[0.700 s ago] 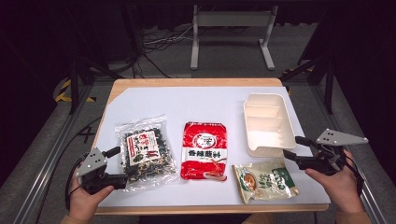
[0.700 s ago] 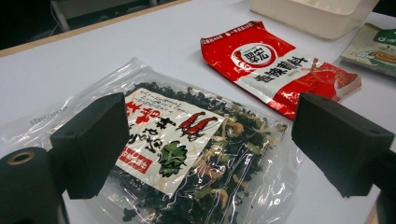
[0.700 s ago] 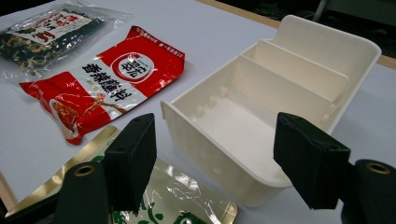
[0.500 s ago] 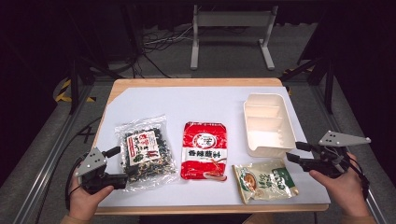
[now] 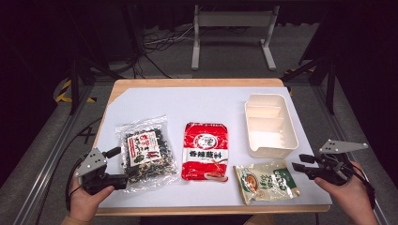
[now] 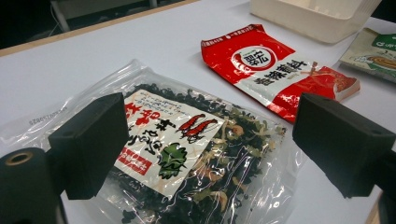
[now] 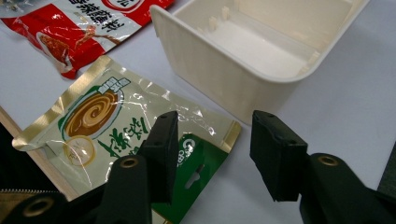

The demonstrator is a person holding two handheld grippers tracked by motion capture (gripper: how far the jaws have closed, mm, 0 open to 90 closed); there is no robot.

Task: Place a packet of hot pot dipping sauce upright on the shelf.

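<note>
Glossy cream-and-green pouch (image 7: 126,135) with brown swirl and green Chinese lettering, under the spread right tool (image 7: 210,149), left tool (image 6: 210,140) spread over clear seaweed bag (image 6: 187,158)

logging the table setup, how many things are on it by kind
food packets: 3 – clear seaweed bag, red packet, green and gold pouch
containers: 1 – cream tray
total: 4
</note>
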